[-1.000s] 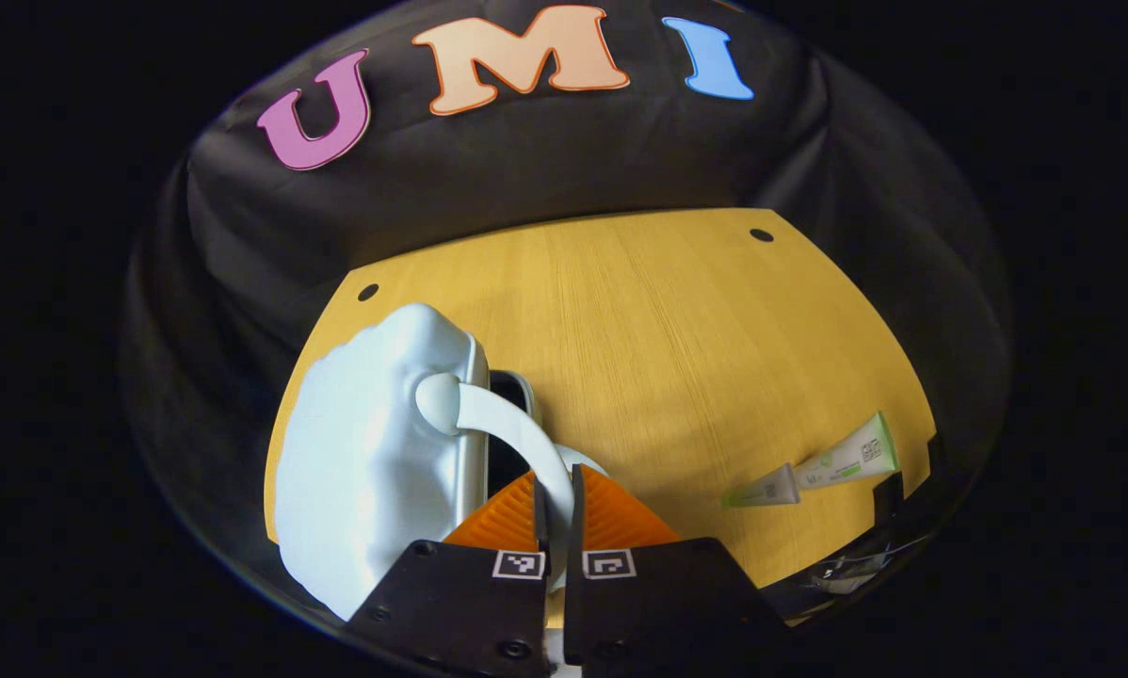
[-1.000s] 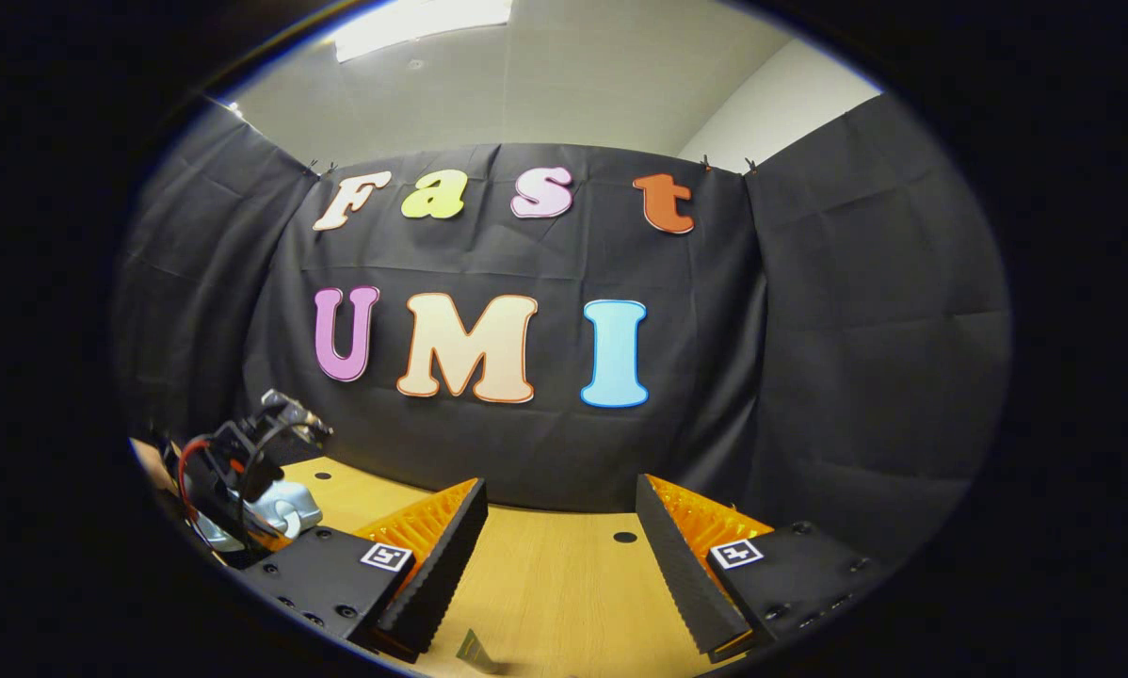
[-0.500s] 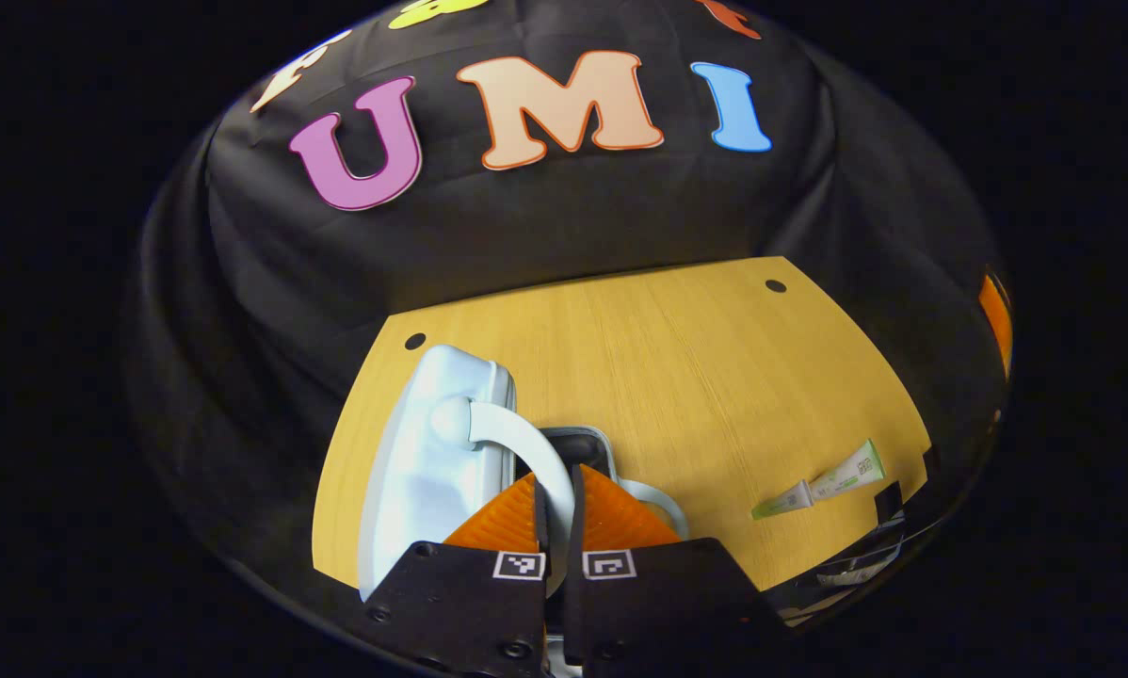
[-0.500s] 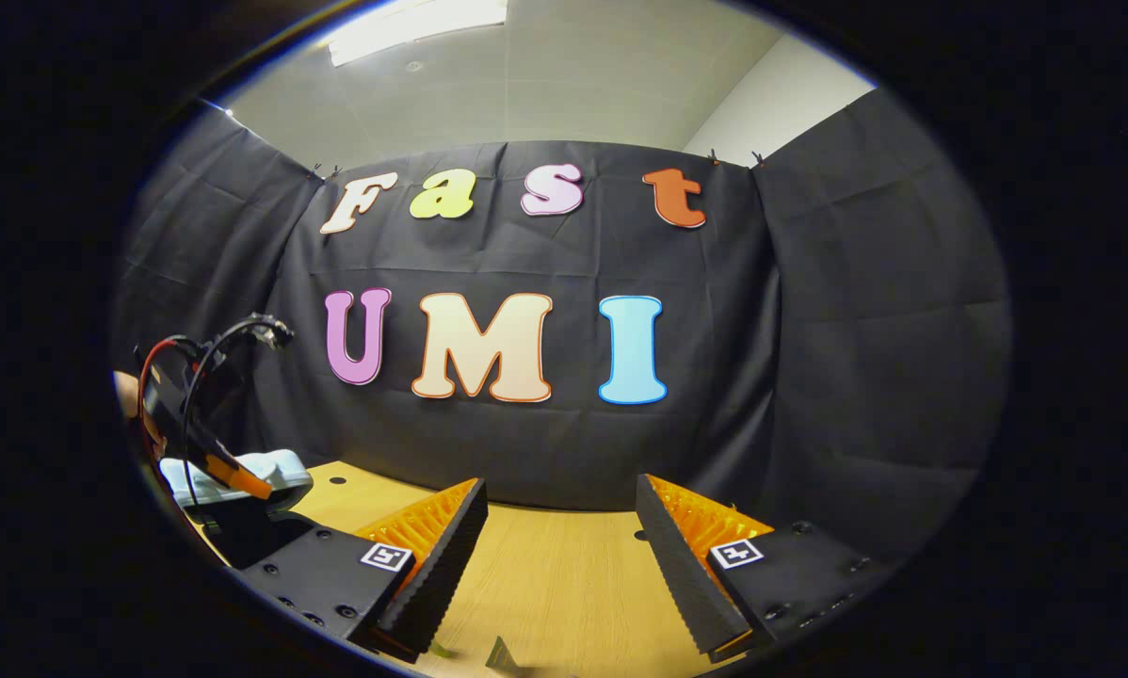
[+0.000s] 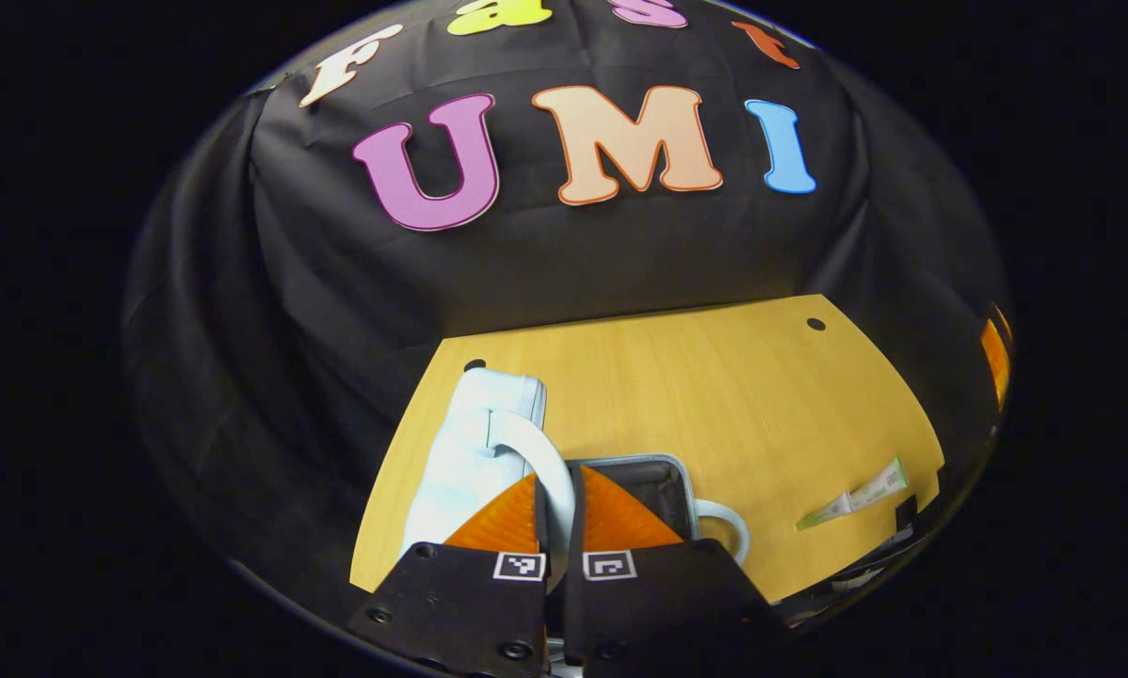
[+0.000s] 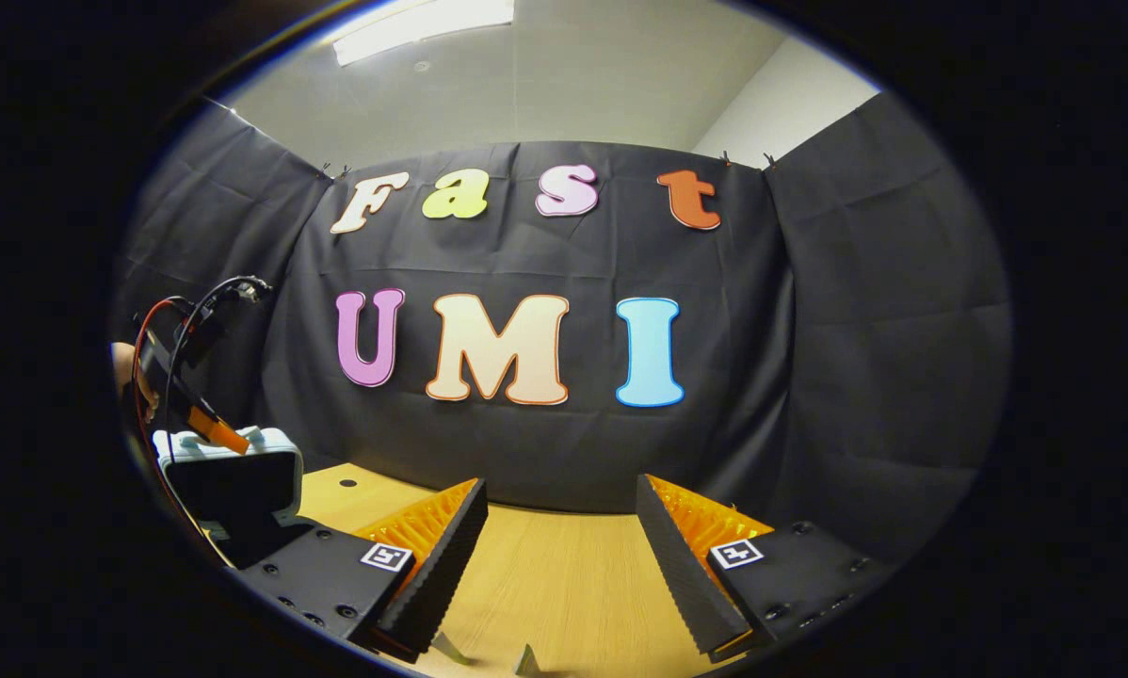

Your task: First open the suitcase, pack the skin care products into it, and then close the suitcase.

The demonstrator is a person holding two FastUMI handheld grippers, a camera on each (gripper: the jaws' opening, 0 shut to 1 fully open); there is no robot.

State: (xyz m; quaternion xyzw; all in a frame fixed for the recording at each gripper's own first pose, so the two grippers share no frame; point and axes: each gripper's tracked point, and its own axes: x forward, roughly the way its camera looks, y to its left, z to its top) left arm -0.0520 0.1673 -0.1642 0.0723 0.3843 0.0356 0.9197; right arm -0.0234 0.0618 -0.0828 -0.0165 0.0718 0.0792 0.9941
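A pale blue suitcase (image 5: pixel 475 443) stands half open on the wooden table (image 5: pixel 696 395). My left gripper (image 5: pixel 558 513) is shut on the curved handle (image 5: pixel 531 447) of its raised lid. The dark inside of the lower half (image 5: pixel 653 490) shows just right of my fingers, with a second handle (image 5: pixel 729 523) at its edge. A white and green tube (image 5: pixel 861 494) lies at the table's right edge. In the right gripper view, the lid (image 6: pixel 230 476) stands up at far left with the left gripper (image 6: pixel 211 433) on top of it. My right gripper (image 6: pixel 559 556) hangs open above the table.
Black cloth walls close the booth behind and beside the table. Two small dark holes (image 5: pixel 815 324) mark the table's far corners. Small tube tips (image 6: pixel 524 659) show at the bottom of the right gripper view. A hand (image 6: pixel 126 372) holds the left gripper.
My left gripper has lifted the lid by its handle, and the suitcase has swung further open, showing its dark inside. The right gripper has barely moved.
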